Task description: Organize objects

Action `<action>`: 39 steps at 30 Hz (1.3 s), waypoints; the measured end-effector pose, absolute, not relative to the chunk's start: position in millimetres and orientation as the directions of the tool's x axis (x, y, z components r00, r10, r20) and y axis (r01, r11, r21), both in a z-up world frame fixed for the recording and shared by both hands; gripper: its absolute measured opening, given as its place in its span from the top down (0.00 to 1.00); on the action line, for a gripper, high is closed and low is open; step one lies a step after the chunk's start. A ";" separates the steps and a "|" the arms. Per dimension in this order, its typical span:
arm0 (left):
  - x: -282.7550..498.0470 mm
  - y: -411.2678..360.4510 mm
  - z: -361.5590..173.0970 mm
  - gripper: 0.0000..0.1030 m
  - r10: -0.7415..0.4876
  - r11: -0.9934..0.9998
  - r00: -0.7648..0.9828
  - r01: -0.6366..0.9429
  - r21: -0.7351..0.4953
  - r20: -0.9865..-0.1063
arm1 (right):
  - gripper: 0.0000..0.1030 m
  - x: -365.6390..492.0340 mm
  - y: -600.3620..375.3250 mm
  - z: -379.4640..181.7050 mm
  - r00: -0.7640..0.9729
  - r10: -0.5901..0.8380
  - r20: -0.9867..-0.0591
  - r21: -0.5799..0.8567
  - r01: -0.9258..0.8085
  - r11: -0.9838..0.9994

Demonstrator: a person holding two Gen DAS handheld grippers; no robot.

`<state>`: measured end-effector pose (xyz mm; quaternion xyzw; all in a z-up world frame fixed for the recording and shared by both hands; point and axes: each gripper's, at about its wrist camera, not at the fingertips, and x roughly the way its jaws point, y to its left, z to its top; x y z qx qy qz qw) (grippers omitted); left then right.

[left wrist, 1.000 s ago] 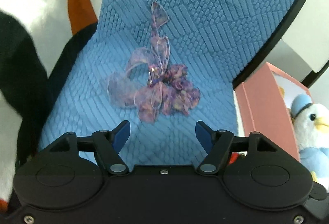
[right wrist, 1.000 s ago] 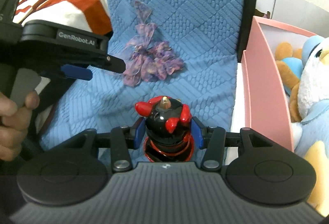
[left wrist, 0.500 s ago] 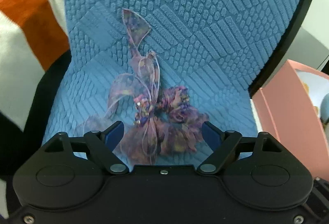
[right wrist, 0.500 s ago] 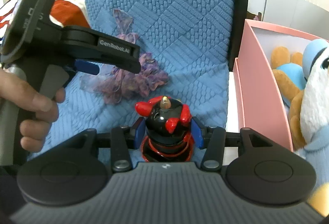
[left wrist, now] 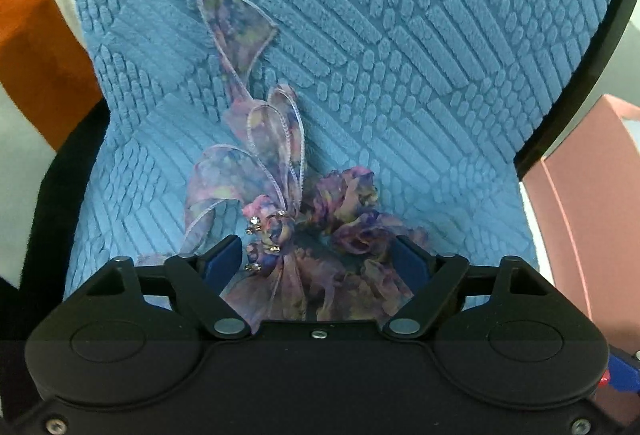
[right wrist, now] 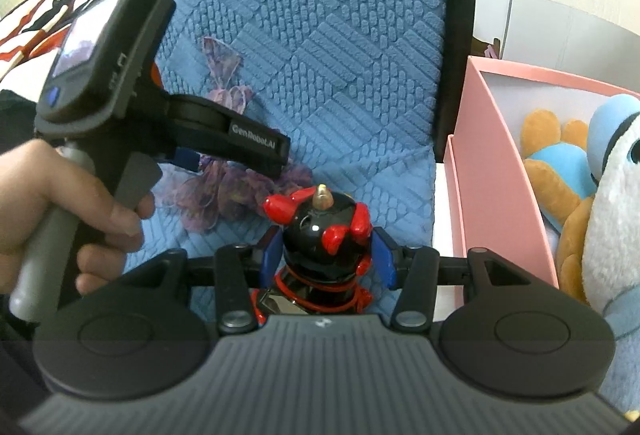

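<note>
With the right gripper (right wrist: 326, 259) clamped on a black-and-red figurine (right wrist: 320, 231), the left gripper (left wrist: 318, 261) straddles, jaws apart, the purple ribbon scrunchie (left wrist: 304, 235) on the blue quilted mat (left wrist: 400, 75); closing may pinch only loose ribbon, which could slip.

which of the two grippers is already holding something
The right gripper, shut on the black-and-red figurine; the left gripper is open around the purple scrunchie.
</note>
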<state>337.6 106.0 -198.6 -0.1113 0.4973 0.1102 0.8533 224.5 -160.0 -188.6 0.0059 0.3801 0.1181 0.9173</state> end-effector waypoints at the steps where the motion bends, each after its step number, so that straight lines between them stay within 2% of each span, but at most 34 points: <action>1: 338.9 104.9 -199.7 0.27 0.081 0.951 0.474 -0.301 -0.075 -0.877 | 0.50 224.5 -160.3 -188.1 0.682 0.220 -0.698 0.102 -0.209 0.973; 5: 340.5 105.0 -204.1 0.36 0.087 0.948 0.451 -0.313 -0.066 -0.888 | 0.49 221.2 -159.4 -186.6 0.667 0.229 -0.709 0.108 -0.218 0.970; 7: 340.4 104.9 -205.6 0.46 0.089 0.947 0.443 -0.315 -0.061 -0.892 | 0.49 220.0 -158.4 -185.9 0.659 0.240 -0.713 0.112 -0.230 0.967; 9: 341.6 106.4 -208.2 0.63 0.097 0.945 0.429 -0.323 -0.052 -0.898 | 0.48 220.1 -157.2 -187.0 0.642 0.252 -0.724 0.118 -0.245 0.962; 10: 341.1 105.9 -208.9 0.69 0.121 0.945 0.428 -0.326 -0.028 -0.896 | 0.47 220.8 -157.0 -189.2 0.632 0.248 -0.734 0.118 -0.242 0.963; 11: 340.7 105.4 -208.9 0.79 0.143 0.946 0.427 -0.325 -0.004 -0.893 | 0.43 222.0 -157.4 -192.2 0.618 0.248 -0.746 0.123 -0.238 0.964; 18: 330.0 105.1 -194.2 0.81 0.099 0.940 0.471 -0.332 -0.073 -0.876 | 0.42 226.0 -159.0 -192.6 0.609 0.252 -0.752 0.129 -0.239 0.963; 27: 290.2 102.3 -161.2 0.82 -0.023 0.909 0.530 -0.343 -0.239 -0.848 | 0.42 226.1 -162.0 -186.0 0.614 0.242 -0.752 0.111 -0.243 0.964; 39: 235.9 95.8 -137.8 0.82 -0.028 0.884 0.556 -0.373 -0.280 -0.830 | 0.42 205.1 -163.9 -174.1 0.628 0.243 -0.739 0.111 -0.243 0.964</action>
